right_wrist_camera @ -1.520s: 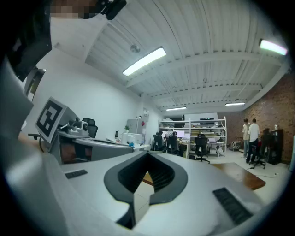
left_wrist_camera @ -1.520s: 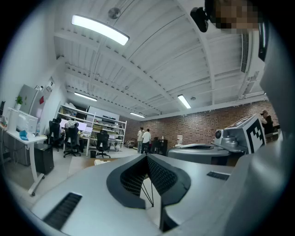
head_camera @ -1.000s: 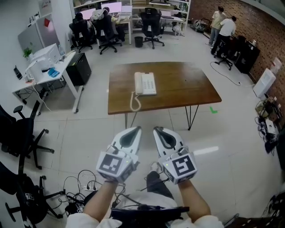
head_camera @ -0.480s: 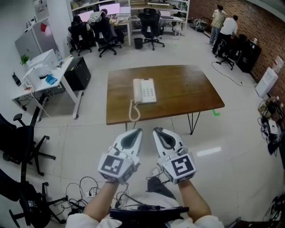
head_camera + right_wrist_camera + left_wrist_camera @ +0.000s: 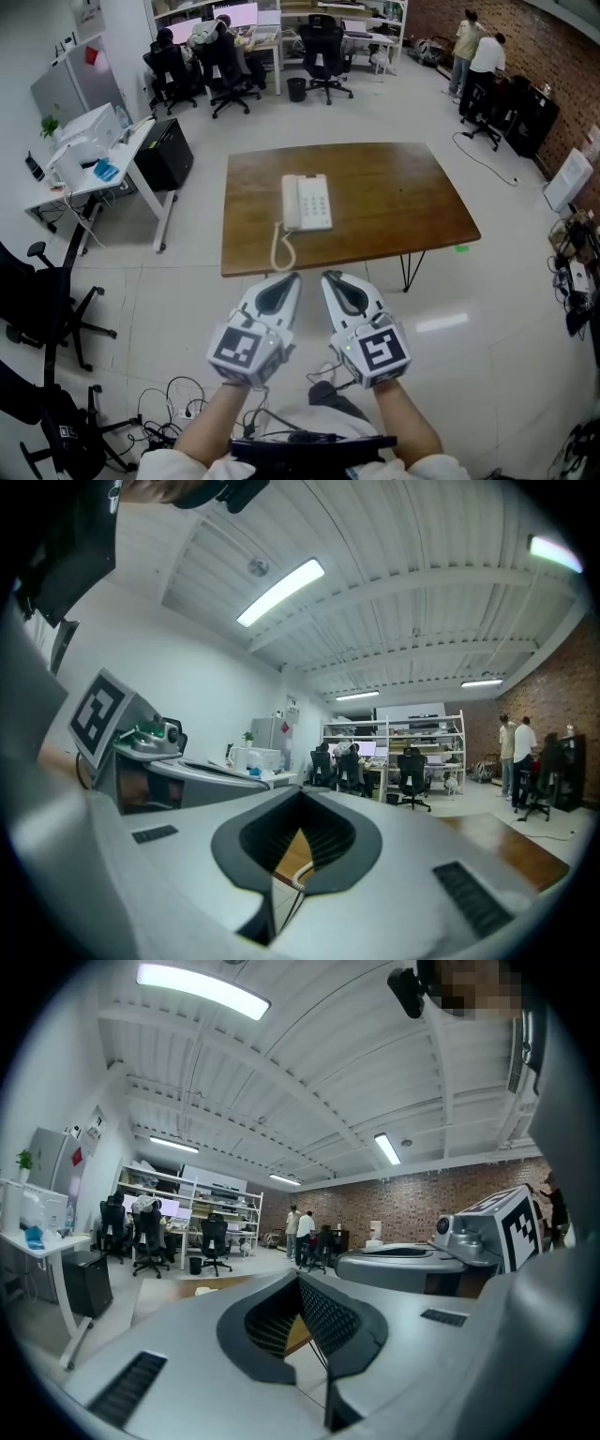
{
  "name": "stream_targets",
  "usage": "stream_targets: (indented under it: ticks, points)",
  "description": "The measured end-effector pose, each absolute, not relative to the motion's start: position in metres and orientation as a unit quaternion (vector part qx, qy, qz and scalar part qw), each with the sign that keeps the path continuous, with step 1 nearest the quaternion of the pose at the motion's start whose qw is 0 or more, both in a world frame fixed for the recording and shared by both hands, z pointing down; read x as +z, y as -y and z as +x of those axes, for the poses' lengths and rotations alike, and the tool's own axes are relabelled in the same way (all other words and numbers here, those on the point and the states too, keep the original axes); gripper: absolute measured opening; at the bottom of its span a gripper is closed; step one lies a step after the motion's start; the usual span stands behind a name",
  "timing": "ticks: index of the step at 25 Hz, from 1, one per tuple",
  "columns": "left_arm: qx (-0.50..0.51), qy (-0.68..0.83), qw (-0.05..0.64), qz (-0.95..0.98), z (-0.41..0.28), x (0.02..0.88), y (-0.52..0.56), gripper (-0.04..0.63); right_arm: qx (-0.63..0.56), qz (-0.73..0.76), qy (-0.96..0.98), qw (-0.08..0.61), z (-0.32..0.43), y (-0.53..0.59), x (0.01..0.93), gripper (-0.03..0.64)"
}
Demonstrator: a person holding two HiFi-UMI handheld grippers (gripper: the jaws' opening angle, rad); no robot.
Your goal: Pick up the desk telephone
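A white desk telephone (image 5: 307, 202) lies near the front left of a brown wooden table (image 5: 394, 197), its coiled cord (image 5: 279, 246) hanging toward the near edge. My left gripper (image 5: 287, 278) and right gripper (image 5: 331, 278) are held side by side in front of the table's near edge, short of the phone, both shut and empty. In the left gripper view the jaws (image 5: 302, 1283) meet with the table edge showing through the notch. In the right gripper view the tips (image 5: 298, 799) are together, and the coiled cord (image 5: 302, 877) shows through the notch.
Office chairs (image 5: 323, 45) and desks stand at the back, a white side desk (image 5: 94, 150) with a printer at the left, black chairs (image 5: 37, 291) at the near left. Cables (image 5: 178, 398) lie on the floor by my feet. Two people (image 5: 473, 61) stand at the far right.
Both grippers have come closer to the table together; the table and phone sit lower and nearer in the head view. Jaws stay shut.
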State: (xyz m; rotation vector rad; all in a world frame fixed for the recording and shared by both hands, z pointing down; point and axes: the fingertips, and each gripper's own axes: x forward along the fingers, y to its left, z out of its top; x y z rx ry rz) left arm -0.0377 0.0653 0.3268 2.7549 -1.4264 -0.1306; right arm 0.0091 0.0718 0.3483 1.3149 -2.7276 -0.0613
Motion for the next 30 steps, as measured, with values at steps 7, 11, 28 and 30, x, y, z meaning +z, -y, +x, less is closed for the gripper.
stream_targets:
  ticks: [7, 11, 28, 30]
  points:
    - [-0.028, 0.467, 0.024, 0.884, -0.028, 0.330, -0.034, 0.000, -0.009, 0.426, 0.903, 0.057, 0.018, -0.040, 0.354, 0.005]
    - [-0.020, 0.472, 0.027, 0.881, -0.024, 0.335, -0.016, 0.000, -0.004, 0.422, 0.905, 0.054, 0.023, -0.023, 0.357, 0.005]
    - [-0.009, 0.490, 0.035, 0.871, 0.004, 0.347, 0.048, 0.000, 0.006, 0.404, 0.913, 0.048, 0.050, 0.037, 0.363, 0.005]
    - [-0.007, 0.493, 0.035, 0.869, 0.009, 0.348, 0.053, 0.000, 0.007, 0.400, 0.915, 0.040, 0.052, 0.041, 0.361, 0.005]
